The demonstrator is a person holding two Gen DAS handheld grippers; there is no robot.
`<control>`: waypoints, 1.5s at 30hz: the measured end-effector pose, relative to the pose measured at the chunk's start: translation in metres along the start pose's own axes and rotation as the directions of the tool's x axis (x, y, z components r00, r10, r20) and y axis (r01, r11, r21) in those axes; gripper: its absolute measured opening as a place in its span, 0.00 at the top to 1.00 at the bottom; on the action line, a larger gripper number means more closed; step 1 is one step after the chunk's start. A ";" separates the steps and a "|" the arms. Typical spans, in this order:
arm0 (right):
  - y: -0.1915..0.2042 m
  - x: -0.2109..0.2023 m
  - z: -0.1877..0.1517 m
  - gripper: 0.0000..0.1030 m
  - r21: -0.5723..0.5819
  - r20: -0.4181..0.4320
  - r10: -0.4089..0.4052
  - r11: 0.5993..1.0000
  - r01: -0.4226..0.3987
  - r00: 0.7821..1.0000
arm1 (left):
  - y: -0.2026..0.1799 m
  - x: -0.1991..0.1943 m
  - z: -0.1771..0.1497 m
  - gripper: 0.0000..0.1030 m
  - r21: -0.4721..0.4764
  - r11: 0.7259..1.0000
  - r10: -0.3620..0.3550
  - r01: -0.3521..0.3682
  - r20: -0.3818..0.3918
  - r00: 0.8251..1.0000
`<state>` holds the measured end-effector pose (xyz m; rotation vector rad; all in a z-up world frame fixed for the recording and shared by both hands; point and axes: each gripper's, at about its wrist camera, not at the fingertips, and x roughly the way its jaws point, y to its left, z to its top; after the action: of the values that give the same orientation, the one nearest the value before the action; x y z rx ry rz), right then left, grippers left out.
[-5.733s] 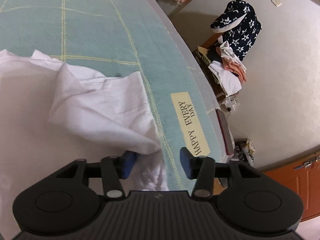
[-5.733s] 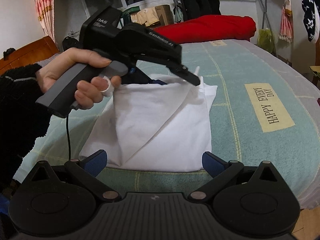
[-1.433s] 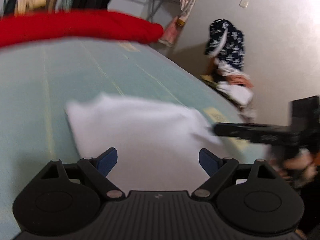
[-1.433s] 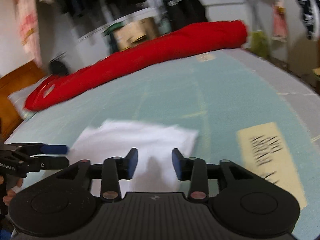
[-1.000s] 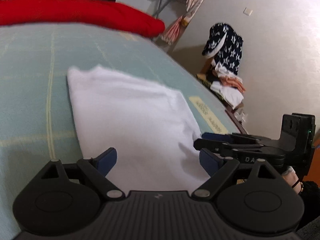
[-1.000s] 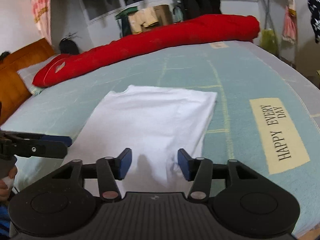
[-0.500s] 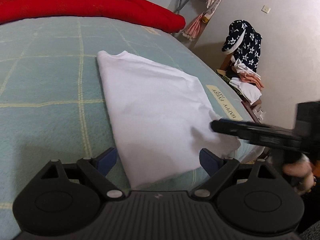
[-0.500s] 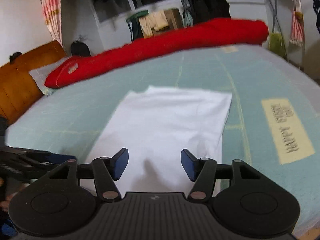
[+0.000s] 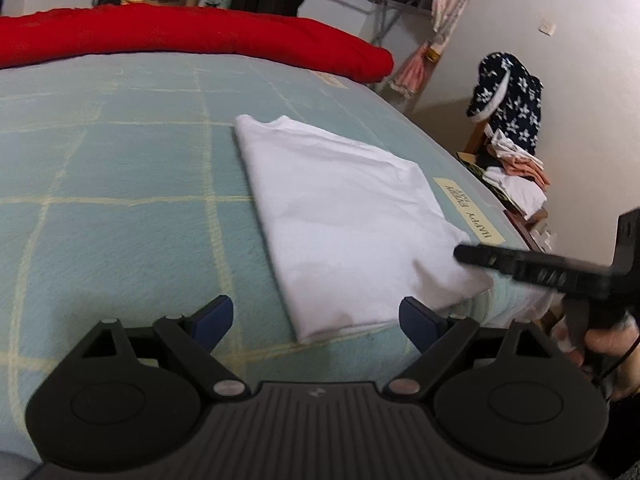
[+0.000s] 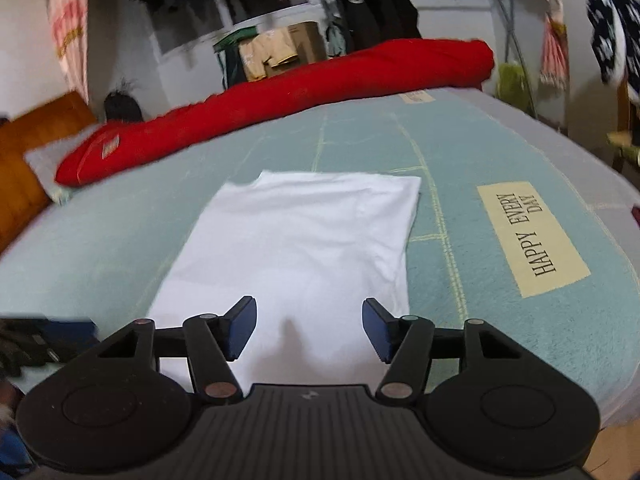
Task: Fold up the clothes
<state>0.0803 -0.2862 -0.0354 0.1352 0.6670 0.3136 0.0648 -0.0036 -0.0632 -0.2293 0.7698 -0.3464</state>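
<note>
Now left gripper [image 9: 316, 320] at frame bottom, jaws spread wide, empty. Right gripper [image 10: 308, 330] half-spread, jaws just widened, pads clear of cloth. White cotton garment folded into flat rectangle [image 10: 296, 240] at centre on pale-green checked blanket [image 10: 480, 152]; earlier loose flap gone. Fold likely finished. Rolled red quilt [image 10: 320, 80] beyond.

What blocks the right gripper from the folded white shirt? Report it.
Nothing visible does. The right gripper hangs open over the near end of the white shirt, which lies flat on the blue blanket, jaws empty. The left gripper sits off to the side, open, not between them.
</note>
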 end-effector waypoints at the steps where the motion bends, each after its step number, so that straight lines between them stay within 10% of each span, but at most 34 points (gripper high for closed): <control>1: 0.006 0.002 -0.005 0.37 -0.027 -0.006 -0.006 1.000 0.006 1.000 | 0.002 -0.004 -0.003 0.13 -0.007 1.000 0.011 -0.011 0.005 1.000; 16: 0.080 0.030 -0.035 0.21 -0.324 -0.007 -0.051 0.945 0.046 0.999 | -0.011 -0.020 -0.016 0.13 0.042 0.999 0.011 -0.012 0.035 0.999; 30: 0.063 0.002 -0.057 0.12 -0.241 0.015 -0.103 0.965 0.103 0.995 | -0.039 0.044 0.012 0.12 0.123 0.970 -0.210 0.210 -0.012 0.978; 45: 0.028 0.002 -0.047 0.05 -0.117 0.018 -0.154 0.981 0.155 0.988 | -0.026 0.025 -0.008 0.10 0.039 0.987 -0.154 0.154 0.002 0.988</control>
<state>0.0456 -0.2583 -0.0671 -0.0279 0.6446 0.2021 0.0699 -0.0377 -0.0765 -0.2542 0.7421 -0.5065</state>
